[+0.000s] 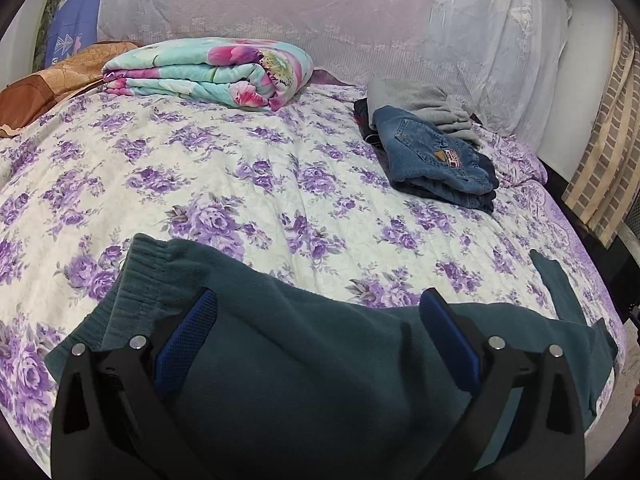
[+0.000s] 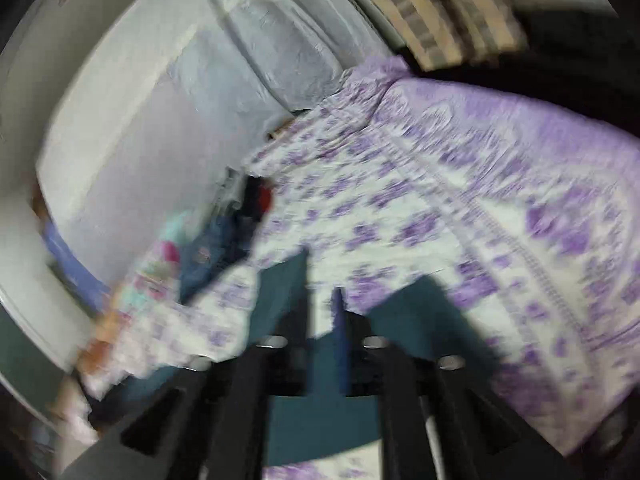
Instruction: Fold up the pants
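Pants: dark teal sweatpants (image 1: 304, 360) lie near the front edge of the bed, waistband toward the left, one leg trailing off to the right.
Waistband: the ribbed elastic band (image 1: 140, 276) rests flat on the bedspread, just beyond the left finger of the left gripper.
Left gripper: the left gripper (image 1: 318, 312) sits low over the pants, its jaws spread wide with nothing between them; the blue pads (image 1: 188, 336) rest against the fabric on either side of a broad stretch of cloth.
Right gripper: the right gripper (image 2: 320, 300) has its jaws drawn close together with teal cloth showing around and between them; the view is blurred, so whether they pinch the cloth cannot be told.
Bedspread: a white cover with purple flowers (image 1: 240, 184) spreads across the whole bed beneath the pants.
Jeans: folded blue jeans (image 1: 436, 160) lie far right, well apart from the pants.
Grey garment: a grey piece (image 1: 424, 104) lies just behind the jeans.
Quilt: a folded floral quilt (image 1: 208, 72) sits at the far left, against the pale pillows (image 1: 320, 12).
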The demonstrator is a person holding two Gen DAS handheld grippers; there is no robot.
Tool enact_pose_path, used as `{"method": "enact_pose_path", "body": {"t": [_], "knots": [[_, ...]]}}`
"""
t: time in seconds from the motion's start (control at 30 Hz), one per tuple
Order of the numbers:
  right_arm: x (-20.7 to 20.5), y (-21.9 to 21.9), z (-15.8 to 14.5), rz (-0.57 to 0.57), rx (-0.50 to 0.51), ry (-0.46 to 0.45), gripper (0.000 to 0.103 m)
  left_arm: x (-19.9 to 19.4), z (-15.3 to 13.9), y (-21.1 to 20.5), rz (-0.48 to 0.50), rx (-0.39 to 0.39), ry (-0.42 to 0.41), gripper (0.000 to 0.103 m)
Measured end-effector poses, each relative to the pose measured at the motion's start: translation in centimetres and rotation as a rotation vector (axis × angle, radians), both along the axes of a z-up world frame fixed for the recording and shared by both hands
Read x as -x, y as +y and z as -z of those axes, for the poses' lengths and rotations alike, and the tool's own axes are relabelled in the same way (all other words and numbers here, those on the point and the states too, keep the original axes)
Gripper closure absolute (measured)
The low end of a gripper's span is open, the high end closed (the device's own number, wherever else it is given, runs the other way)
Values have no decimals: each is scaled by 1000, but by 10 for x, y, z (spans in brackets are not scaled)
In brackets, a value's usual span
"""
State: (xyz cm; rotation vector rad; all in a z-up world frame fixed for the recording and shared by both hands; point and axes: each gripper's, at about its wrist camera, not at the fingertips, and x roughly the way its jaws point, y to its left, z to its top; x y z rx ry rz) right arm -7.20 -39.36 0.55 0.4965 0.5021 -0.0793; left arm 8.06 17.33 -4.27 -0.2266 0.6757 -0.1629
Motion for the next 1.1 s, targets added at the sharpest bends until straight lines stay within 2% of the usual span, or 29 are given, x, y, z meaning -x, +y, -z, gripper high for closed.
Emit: {"method": "enact_pose_path", "body": {"t": [0.03,0.07,0.13,0.23,0.33,0.4,0.43,0.5,0.53,0.57,0.63,0.73,0.77,0.83,0.9,1.03,1.1], "knots": [[-9,16,-4,-21,85,19,12,0,0,-2,-3,-11,6,5],[-23,42,-7,-82,165,14,5,0,1,-3,-6,-20,9,5],[-57,86,-5,-215,246,29,5,0,0,-2,-7,-19,7,5],[-122,147,11,-337,336,123,7,1,0,0,-7,-3,3,5],[-185,184,45,-356,462,291,11,1,0,1,-5,1,2,5],[-215,178,67,-337,495,401,30,2,0,2,-2,13,-2,4],[-222,168,72,-348,457,408,31,2,0,3,0,20,-5,4],[-217,158,69,-323,451,408,85,3,-1,5,5,36,-12,4],[-211,147,64,-325,429,404,95,3,-1,6,7,47,-17,4],[-204,137,61,-323,395,399,98,4,-1,7,9,54,-20,4],[-183,115,53,-294,343,360,98,5,-2,8,10,63,-26,4],[-130,62,34,-206,149,238,99,5,-2,9,12,77,-32,4],[-100,36,31,-158,58,176,99,5,-2,9,12,78,-33,5],[-64,9,32,-100,-43,122,99,5,-2,9,11,74,-31,5],[-21,-23,44,-56,-189,67,99,5,-2,9,11,71,-30,4],[17,-38,61,-44,-282,57,99,5,-3,9,10,70,-29,4],[16,-35,66,-55,-294,52,98,5,-3,9,8,68,-28,4]]}}
